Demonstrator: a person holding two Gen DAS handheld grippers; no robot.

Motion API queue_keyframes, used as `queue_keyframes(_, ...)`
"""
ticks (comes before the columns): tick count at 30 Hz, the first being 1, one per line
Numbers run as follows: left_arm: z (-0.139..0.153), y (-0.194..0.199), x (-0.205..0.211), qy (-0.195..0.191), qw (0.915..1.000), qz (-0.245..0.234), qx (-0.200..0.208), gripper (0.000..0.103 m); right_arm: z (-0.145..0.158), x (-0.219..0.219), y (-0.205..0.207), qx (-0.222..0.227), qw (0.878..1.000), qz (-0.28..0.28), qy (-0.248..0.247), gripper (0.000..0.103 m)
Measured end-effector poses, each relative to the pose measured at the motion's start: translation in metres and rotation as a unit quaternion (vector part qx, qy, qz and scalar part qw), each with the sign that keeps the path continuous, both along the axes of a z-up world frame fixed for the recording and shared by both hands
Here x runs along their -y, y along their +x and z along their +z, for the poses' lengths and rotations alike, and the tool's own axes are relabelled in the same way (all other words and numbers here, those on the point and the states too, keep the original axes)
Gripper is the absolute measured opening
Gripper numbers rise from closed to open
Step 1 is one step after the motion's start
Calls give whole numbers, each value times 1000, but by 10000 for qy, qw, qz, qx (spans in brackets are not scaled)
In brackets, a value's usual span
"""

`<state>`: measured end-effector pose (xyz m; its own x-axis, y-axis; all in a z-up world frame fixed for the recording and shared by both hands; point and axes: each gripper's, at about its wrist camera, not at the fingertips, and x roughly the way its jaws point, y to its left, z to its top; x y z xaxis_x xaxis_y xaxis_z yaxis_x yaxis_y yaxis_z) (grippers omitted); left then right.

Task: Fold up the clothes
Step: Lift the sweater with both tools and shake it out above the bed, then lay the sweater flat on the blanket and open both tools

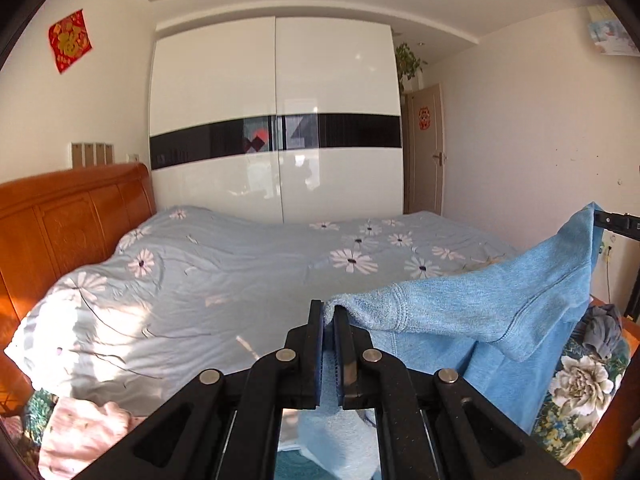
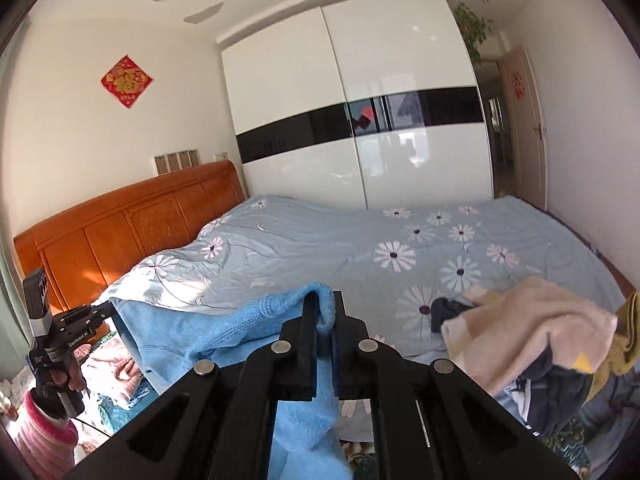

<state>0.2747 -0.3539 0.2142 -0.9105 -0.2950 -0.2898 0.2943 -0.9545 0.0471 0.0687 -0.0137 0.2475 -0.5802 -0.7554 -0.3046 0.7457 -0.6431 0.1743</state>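
A light blue knit garment (image 1: 480,316) hangs stretched between both grippers above the near edge of the bed. My left gripper (image 1: 328,312) is shut on one edge of it. The far end rises to the right gripper's tip (image 1: 616,222) at the right edge of the left wrist view. In the right wrist view my right gripper (image 2: 324,304) is shut on the garment (image 2: 224,332), which runs left to the left gripper (image 2: 104,312), held by a hand in a pink sleeve.
A bed with a pale blue daisy quilt (image 1: 248,280) and an orange wooden headboard (image 2: 132,228) lies ahead. A pile of cream, dark and mustard clothes (image 2: 532,332) lies at right. A pink garment (image 1: 88,432) lies at lower left. A white wardrobe (image 1: 276,120) stands behind.
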Motion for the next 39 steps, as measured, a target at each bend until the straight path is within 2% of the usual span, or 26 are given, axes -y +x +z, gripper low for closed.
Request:
queue_keyframes(6, 36, 67, -27, -592, 9974, 21, -403, 5, 24, -26, 62, -602, 9980, 175, -103, 5)
queue_keyframes(11, 54, 94, -28, -761, 9959, 46, -486, 6, 37, -35, 88, -887, 9955, 313, -86, 5)
queue_keyframes(14, 53, 82, -16, -701, 9970, 111, -295, 6, 40, -31, 86, -885, 9954, 374, -47, 5)
queue_keyframes(16, 44, 61, -3, -505, 9987, 110, -44, 6, 34, -22, 73, -785, 9962, 362, 51, 5)
queue_keyframes(20, -23, -16, 30, -140, 9958, 231, 880, 8, 13, 3, 38, -471, 9976, 314, 392, 5)
queue_keyframes(22, -59, -57, 46, 41, 9903, 297, 1354, 8, -21, 28, 4, -130, 9965, 247, 792, 5)
queue_keyframes(25, -144, -120, 71, 483, 9754, 422, 2107, 6, -96, 66, -52, 545, 9890, 120, 1369, 5)
queue_keyframes(30, -270, -191, 87, 1105, 9477, 502, 2953, 5, -218, 109, -128, 1580, 9673, -38, 1983, 5)
queue_keyframes(33, -301, -217, 98, 1280, 9403, 523, 3110, 5, -277, 125, -166, 2039, 9534, -136, 2220, 5)
queue_keyframes(37, -318, -242, 118, 1546, 9357, 451, 3140, 5, -304, 124, -207, 2389, 9486, -257, 2059, 5)
queue_keyframes(39, -328, -252, 121, 1555, 9321, 433, 3243, 5, -315, 128, -218, 2504, 9442, -315, 2118, 5)
